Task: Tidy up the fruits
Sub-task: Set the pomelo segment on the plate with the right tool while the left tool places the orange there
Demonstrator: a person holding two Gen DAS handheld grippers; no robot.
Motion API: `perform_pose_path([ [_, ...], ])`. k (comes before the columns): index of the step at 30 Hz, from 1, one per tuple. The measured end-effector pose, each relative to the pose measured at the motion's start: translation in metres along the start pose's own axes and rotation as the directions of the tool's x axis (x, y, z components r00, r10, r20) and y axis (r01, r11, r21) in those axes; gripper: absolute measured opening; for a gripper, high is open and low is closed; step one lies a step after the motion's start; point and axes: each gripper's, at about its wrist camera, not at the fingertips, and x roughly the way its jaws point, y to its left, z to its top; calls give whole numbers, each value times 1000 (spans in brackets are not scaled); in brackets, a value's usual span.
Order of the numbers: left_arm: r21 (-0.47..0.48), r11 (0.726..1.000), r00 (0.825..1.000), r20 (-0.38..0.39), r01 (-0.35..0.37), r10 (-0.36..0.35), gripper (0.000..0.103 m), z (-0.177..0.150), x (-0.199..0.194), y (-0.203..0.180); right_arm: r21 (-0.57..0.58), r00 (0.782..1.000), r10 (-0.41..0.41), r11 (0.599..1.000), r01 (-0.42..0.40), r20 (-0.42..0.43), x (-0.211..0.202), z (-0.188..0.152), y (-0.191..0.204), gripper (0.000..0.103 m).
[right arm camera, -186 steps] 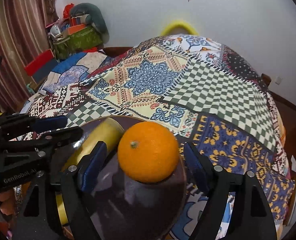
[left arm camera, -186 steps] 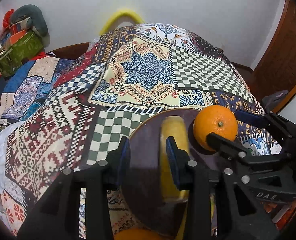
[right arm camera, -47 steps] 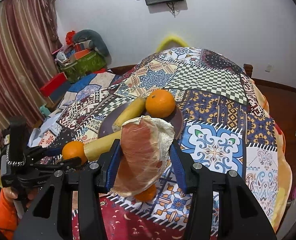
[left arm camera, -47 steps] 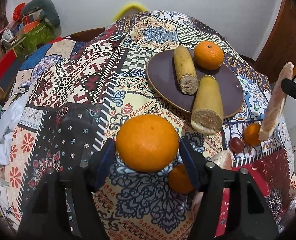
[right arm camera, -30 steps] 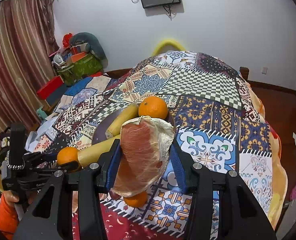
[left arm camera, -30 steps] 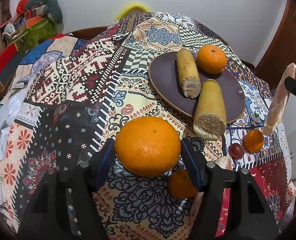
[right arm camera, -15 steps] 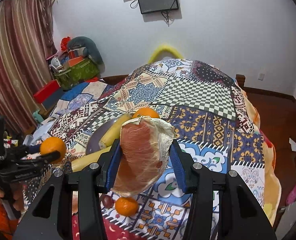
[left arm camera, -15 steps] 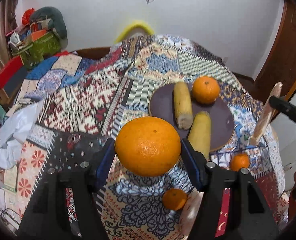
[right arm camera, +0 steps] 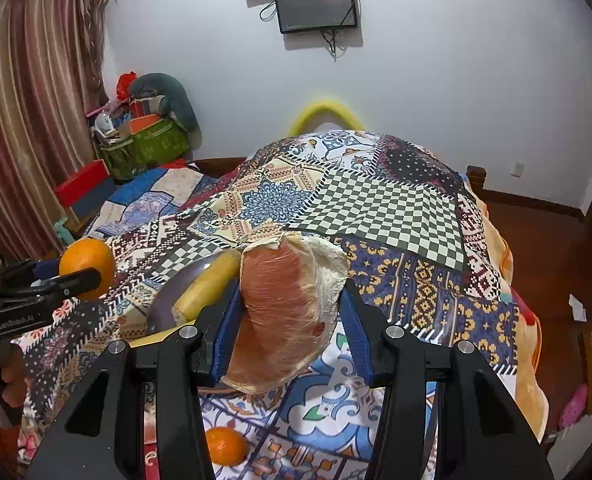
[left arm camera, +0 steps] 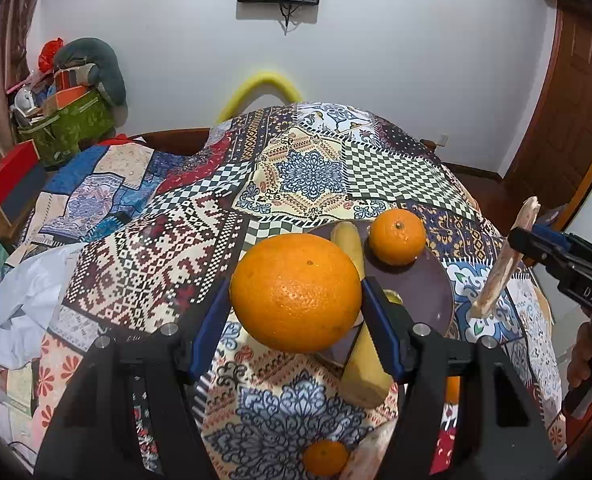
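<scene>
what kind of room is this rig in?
Most likely a home bedroom. The fruit plate sits on a patchwork quilt spread over what looks like a bed, a small screen hangs on the wall, and striped curtains hang at the left.

On the quilt (left arm camera: 184, 264) a plate (left arm camera: 432, 292) (far right) holds a tangerine (left arm camera: 397, 236); another tangerine (left arm camera: 326, 458) lies nearer.

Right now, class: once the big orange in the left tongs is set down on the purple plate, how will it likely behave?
The big orange is round, so it may roll. The purple plate looks flat and smooth, offering little stop. The tongs leave no visible dent, so it seems firm.
</scene>
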Motion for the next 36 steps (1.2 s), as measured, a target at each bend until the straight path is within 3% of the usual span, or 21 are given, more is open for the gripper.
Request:
perform_pose_path([
  [24,-38,999,994,-107,14,-18,65,13,94,6,-160,996,12,987,-27,-88,68,7,28,45],
  [36,-26,999,988,-148,29,-33,65,17,113,-1,-186,995,15,982,-33,-100,81,12,33,47],
])
